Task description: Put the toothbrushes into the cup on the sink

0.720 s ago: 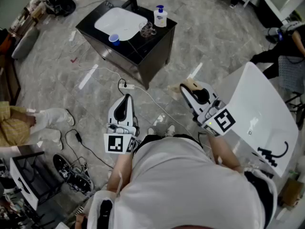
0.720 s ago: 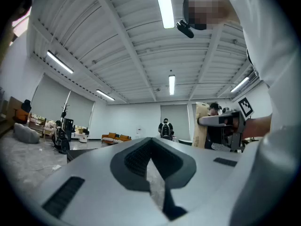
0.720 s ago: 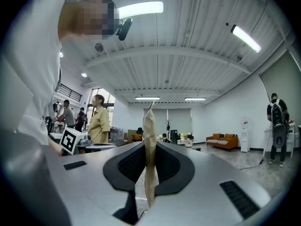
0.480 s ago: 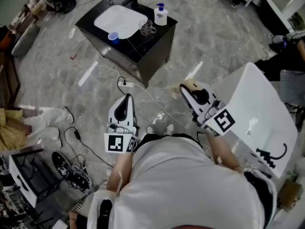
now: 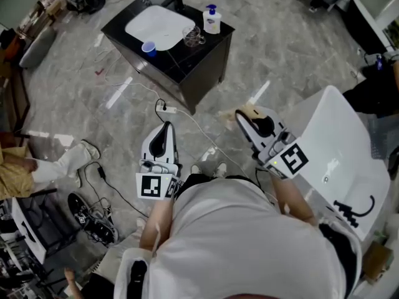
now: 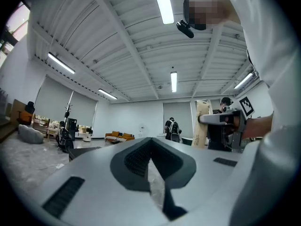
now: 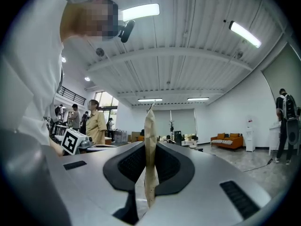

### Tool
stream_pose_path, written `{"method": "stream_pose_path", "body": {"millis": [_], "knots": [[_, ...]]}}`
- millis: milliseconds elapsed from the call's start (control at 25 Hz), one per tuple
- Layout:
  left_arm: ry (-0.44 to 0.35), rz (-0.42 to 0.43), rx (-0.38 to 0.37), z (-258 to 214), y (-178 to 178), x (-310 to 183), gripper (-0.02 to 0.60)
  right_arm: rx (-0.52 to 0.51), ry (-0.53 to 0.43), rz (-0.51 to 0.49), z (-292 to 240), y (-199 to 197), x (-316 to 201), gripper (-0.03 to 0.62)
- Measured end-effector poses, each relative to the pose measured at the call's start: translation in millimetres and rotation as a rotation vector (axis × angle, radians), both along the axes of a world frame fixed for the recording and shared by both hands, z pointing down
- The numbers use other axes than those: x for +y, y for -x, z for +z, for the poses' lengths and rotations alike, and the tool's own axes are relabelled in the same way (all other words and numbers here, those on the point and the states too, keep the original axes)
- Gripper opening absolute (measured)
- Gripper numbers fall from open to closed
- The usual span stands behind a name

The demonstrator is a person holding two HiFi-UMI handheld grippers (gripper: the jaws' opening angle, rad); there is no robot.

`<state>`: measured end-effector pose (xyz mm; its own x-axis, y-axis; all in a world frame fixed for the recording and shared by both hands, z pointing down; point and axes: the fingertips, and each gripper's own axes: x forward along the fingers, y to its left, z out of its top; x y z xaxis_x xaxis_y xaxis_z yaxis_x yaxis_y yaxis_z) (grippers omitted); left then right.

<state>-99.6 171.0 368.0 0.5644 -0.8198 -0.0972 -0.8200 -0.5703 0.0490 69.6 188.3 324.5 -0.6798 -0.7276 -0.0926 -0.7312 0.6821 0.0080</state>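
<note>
Floor, grey marble-patterned, took up most of the head view. The person stood on it well apart from the task's things.

White tub, at the right, lay just beside the right tool.

Counter, a black cabinet at the far end, carried a white sink.

Left tool was held low and pointed toward the counter. Its jaws met, with nothing between them.

Right tool had its jaws pressed together on a thin tan strip, which stood upright out of the pads.

Soap bottle stood at the counter's far right corner.

Glass cup stood just beside the bottle, to the right of the sink.

Blue cup sat at the sink's near edge.

Toothbrushes could not be made out at this range. The glass cup may have held them, but that was uncertain.

Power strip and its cable lay on the floor between the person and the counter.

Risks, as judged:
- The occupied right tool could not take a brush until the strip was let go.
- The cable could catch a foot on the approach.
- The close-set glass cup and soap bottle could be knocked over by a wide reach.
- With two cups present, a brush could go into the wrong one.
</note>
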Motion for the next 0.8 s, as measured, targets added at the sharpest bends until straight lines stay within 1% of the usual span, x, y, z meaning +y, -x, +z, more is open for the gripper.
{"method": "stream_pose_path", "body": {"millis": [80, 240, 400, 600, 800], "knots": [[-0.001, -0.009, -0.003, 1.4, -4.3, -0.3, 0.003, -0.003, 0.003, -0.016, 3.5, -4.1, -0.5, 0.056], [0.013, -0.027, -0.012, 5.0, -23.9, -5.2, 0.003, -0.026, 0.018, -0.05, 9.1, -23.2, -5.1, 0.056], [0.013, -0.034, -0.021, 6.8, -33.7, -6.7, 0.003, -0.026, 0.038, -0.056, 18.4, -34.0, -7.3, 0.057], [0.013, -0.058, -0.031, 5.9, -40.2, -7.3, 0.003, -0.05, 0.048, -0.082, 23.0, -40.8, -10.9, 0.055], [0.026, -0.086, -0.037, 10.3, -37.7, -6.7, 0.003, -0.059, 0.046, -0.114, 23.2, -36.8, -12.7, 0.057]]}}
